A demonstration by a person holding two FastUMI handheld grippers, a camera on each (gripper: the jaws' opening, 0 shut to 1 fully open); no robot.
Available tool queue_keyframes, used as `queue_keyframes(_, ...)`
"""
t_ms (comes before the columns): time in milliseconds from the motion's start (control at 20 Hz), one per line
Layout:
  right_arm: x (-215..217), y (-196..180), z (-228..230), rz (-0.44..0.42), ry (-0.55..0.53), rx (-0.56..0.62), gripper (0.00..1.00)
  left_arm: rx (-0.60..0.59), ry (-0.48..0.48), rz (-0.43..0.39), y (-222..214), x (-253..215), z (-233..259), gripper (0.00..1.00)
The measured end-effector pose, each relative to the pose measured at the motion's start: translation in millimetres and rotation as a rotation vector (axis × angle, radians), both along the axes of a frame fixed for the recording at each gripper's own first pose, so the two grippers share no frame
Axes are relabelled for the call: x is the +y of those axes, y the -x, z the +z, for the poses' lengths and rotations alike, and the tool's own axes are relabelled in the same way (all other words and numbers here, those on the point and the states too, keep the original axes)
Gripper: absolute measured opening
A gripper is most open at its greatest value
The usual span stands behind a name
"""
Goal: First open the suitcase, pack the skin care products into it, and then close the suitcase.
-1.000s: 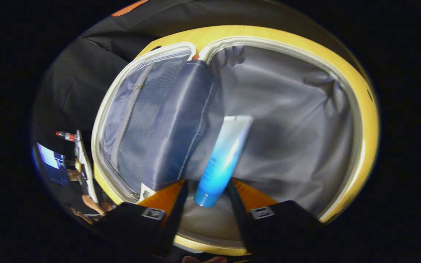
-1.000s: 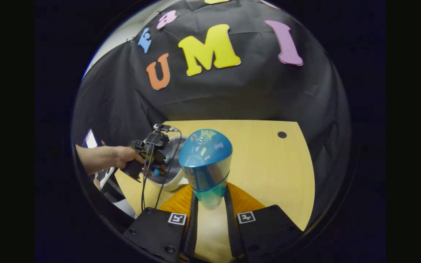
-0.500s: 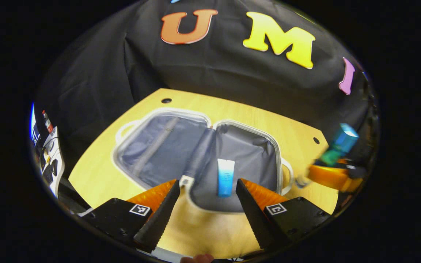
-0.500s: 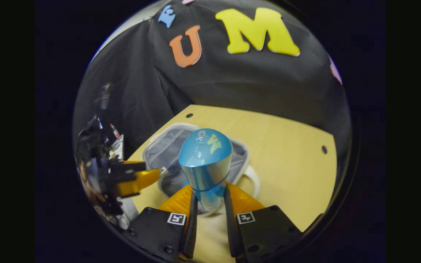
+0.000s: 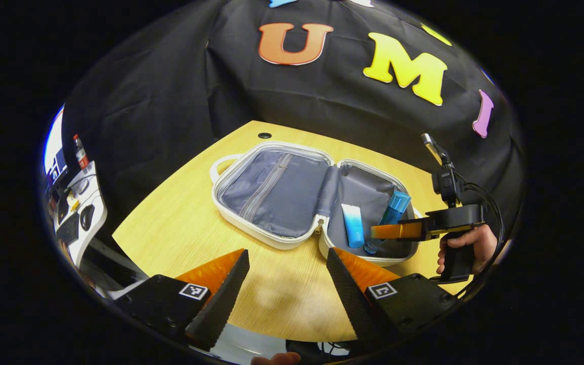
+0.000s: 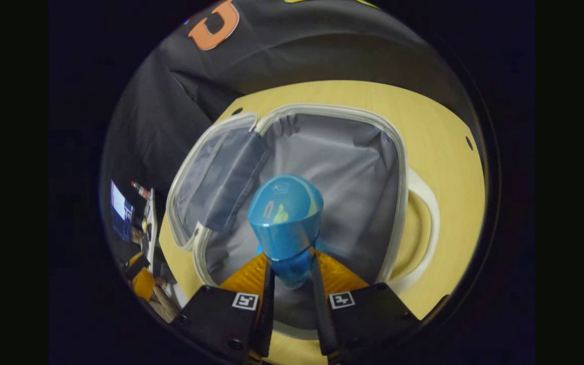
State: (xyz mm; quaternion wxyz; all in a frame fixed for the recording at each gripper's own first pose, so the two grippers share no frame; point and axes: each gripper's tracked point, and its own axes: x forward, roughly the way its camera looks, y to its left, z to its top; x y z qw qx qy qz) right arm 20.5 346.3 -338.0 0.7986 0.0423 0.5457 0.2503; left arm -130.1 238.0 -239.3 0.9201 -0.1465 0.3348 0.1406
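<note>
Wooden surface (image 5: 180,228), pale, carrying everything. Open suitcase (image 5: 271,238) lying flat on it, mesh-lined half to the left, grey-lined half (image 6: 342,167) to the right, white handle at each outer side. Left hand-held gripper (image 5: 288,284) spread wide with nothing between its fingers, hovering above bare surface just in front of the suitcase. Right hand-held gripper (image 6: 292,289) clamped on a blue bottle (image 6: 286,215), both fingers pressing its lower part, cap end pointing away from the camera; seen from the left gripper view, gripped by a hand (image 5: 467,248) at the suitcase's right edge, with the bottle (image 5: 391,213) tilted and reaching down into the grey-lined half. Small blue-and-white tube (image 5: 353,225) lying flat in that same half, just beside the bottle.
</note>
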Motion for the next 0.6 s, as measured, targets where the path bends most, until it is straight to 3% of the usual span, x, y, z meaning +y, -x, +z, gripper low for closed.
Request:
queue_keyframes(300,6,-14,-6,-0.076,0.013,0.023,0.34,-0.048,0.017,0.024,-9,19,14,0.98)
queue_keyframes(600,8,-18,-15,-0.116,0.062,0.058,0.34,-0.081,0.019,-0.001,-9,21,23,1.0)
